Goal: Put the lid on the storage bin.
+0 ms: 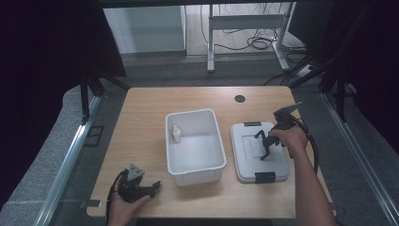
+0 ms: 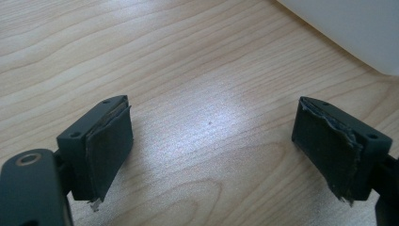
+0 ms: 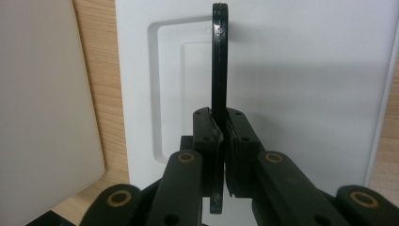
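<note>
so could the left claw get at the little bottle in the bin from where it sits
Probably yes: the left claw is open on the table beside the open-topped bin, and nothing covers the bottle; it must clear the wall.

1. Worktop [image 1: 146, 141]: light wood grain, with a dark round grommet [image 1: 240, 99] near its far edge.
2. White bin [image 1: 194, 147] at the middle, open top.
3. Small white bottle [image 1: 176, 134] upright inside the bin, against its left wall.
4. Beyond the worktop: grey desk frame [image 1: 244, 33], with loose cables [image 1: 256, 42] on the floor.
</note>
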A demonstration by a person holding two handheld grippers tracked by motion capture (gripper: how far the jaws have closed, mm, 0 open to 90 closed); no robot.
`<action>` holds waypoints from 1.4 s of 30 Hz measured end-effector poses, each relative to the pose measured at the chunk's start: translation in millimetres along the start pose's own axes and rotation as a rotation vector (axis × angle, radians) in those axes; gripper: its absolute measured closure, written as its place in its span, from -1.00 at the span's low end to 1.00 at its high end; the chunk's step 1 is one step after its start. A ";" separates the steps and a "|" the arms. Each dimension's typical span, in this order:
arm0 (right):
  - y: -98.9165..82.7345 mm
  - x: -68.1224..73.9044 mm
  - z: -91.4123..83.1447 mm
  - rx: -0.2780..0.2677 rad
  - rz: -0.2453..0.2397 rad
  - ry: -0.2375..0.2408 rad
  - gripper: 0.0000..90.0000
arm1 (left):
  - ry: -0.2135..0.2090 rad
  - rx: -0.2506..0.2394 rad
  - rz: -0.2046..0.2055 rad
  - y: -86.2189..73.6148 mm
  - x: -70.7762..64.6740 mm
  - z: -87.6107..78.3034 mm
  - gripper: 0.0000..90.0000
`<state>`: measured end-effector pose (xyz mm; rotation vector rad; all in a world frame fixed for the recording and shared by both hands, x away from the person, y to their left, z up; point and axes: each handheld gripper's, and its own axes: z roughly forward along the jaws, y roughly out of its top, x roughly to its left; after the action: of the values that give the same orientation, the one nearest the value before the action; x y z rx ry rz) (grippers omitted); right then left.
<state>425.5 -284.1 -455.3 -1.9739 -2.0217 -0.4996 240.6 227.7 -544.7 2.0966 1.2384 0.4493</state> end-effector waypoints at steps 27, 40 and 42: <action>-19.9 20.9 -52.2 -0.080 -0.081 0.077 0.88 | 0.000 -0.001 -0.001 0.0 -0.1 0.0 -0.71; -25.3 34.0 -74.7 -0.104 -0.107 0.110 0.88 | 0.001 -0.003 0.000 0.0 -0.1 0.1 -0.71; -26.8 35.0 -77.8 -0.109 -0.105 0.120 0.88 | 0.001 -0.003 0.000 0.0 -0.1 0.1 -0.71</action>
<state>394.0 -285.9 -371.6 -1.8562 -2.0705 -0.7481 240.7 227.5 -544.8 2.0943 1.2382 0.4521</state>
